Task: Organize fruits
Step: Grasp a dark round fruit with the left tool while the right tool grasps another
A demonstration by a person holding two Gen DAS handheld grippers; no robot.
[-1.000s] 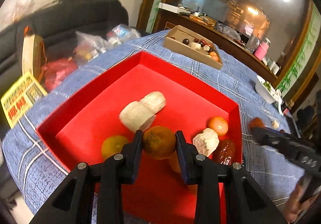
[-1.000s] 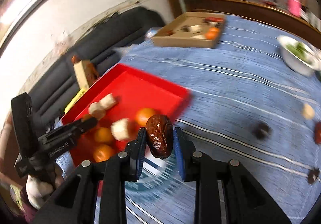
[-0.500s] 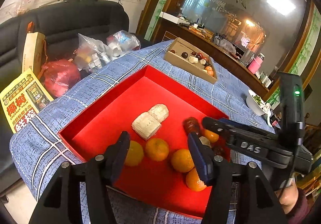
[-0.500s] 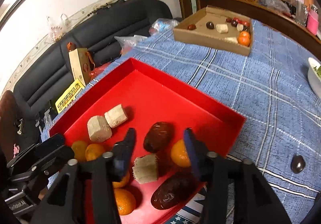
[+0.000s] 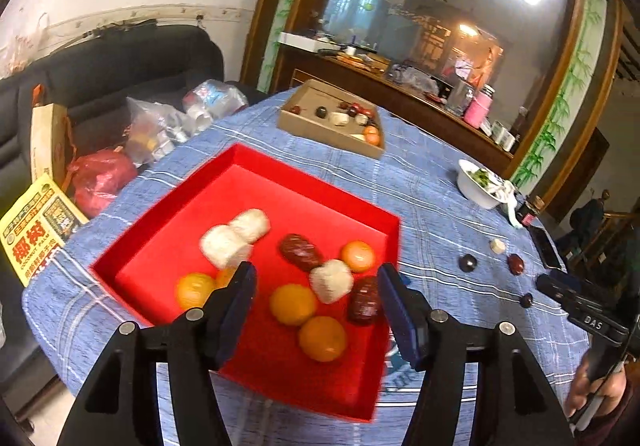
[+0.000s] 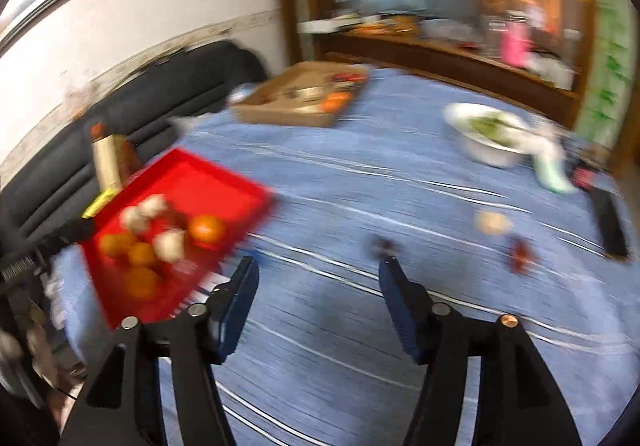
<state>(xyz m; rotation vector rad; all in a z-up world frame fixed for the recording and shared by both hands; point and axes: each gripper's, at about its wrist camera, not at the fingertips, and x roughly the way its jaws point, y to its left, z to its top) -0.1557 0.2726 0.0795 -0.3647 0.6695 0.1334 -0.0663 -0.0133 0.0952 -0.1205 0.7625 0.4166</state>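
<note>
oranges (image 5: 293, 304), dates (image 5: 301, 252) and pale pieces are lying in the red tray (image 5: 248, 160) on the bench (image 5: 432, 206). left hand-held gripper (image 5: 316, 288) is hovering above them, jaws just opening, empty. right hand-held gripper (image 6: 318, 278) is likewise released over bare cloth.

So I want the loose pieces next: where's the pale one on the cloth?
In the left wrist view the pale piece lies on the blue cloth right of the red tray, below the white bowl and just above two dark fruits.
</note>
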